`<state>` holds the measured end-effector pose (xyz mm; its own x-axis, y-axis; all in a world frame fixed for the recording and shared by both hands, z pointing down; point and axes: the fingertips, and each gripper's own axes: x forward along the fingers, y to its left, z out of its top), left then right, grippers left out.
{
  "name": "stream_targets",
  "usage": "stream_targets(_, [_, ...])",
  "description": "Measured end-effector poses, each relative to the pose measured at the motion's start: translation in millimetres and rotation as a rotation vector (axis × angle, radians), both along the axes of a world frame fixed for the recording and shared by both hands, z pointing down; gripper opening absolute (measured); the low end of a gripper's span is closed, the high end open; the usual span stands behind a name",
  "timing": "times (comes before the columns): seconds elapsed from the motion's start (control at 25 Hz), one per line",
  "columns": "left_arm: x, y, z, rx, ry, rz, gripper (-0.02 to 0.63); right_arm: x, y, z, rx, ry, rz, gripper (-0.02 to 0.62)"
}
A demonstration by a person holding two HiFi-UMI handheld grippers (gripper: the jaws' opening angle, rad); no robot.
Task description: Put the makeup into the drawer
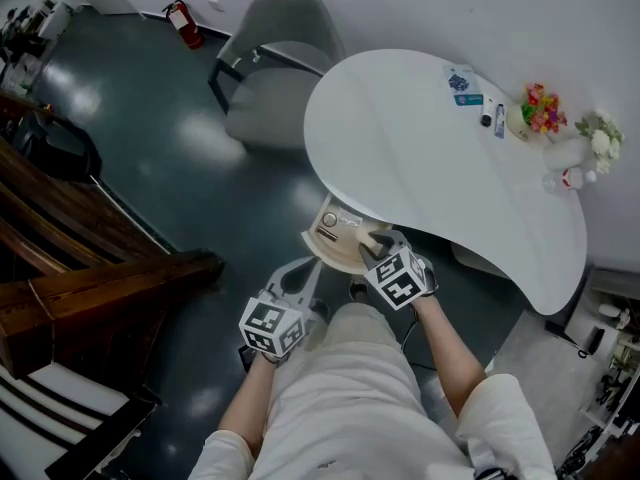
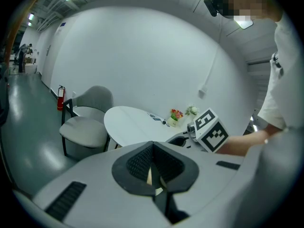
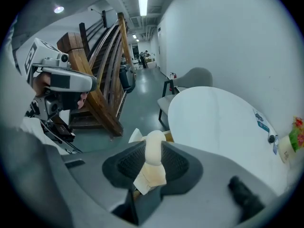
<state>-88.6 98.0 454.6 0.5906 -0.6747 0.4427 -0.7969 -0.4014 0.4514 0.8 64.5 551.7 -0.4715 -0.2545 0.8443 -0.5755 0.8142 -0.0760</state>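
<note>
White desk up top, and the drawer stands open under its near edge. The right gripper hovers at the drawer, fingers clamped on a cream makeup tube that is not yet dropped in. The left gripper is beside it, fingers together, empty. Small cosmetics sit far across the desk, so I'd judge plenty is left.

Left gripper — jaws together.
</note>
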Motion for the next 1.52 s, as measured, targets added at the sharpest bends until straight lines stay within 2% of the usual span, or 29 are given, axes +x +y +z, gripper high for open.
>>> stream_targets(0.2, [-4.7, 2.0, 12.0, -0.023, -0.005, 0.016, 0.008, -9.5, 10.6, 33.8, -0.043, 0.038, -0.042, 0.107])
stream_targets(0.36, [-5.5, 0.5, 18.2, -0.015, -0.032, 0.045, 0.008, -11.1, 11.9, 69.8, -0.059, 0.084, -0.099, 0.11])
stream_targets(0.52, [-6.7, -1.3, 26.6, -0.022, -0.036, 0.06, 0.008, -19.0, 12.5, 107.5, -0.071, 0.101, -0.167, 0.11])
stream_targets(0.76, [-13.7, -12.4, 37.7, -0.012, -0.043, 0.065, 0.008, -24.9, 5.7, 165.4, -0.084, 0.18, -0.249, 0.112])
stream_targets(0.88, [-24.4, -19.4, 42.3, -0.002, -0.032, 0.046, 0.008, -23.8, -0.7, 193.1, -0.1, 0.24, -0.279, 0.114])
stream_targets(1.08, [-46.6, -15.2, 46.0, -0.038, -0.048, -0.007, 0.008, -30.2, 9.3, 232.2, -0.156, 0.286, -0.374, 0.117])
stream_targets(1.52, [-49.6, -5.0, 64.5, -0.081, -0.048, -0.024, 0.008, -33.7, 11.1, 291.5, -0.175, 0.38, -0.533, 0.129])
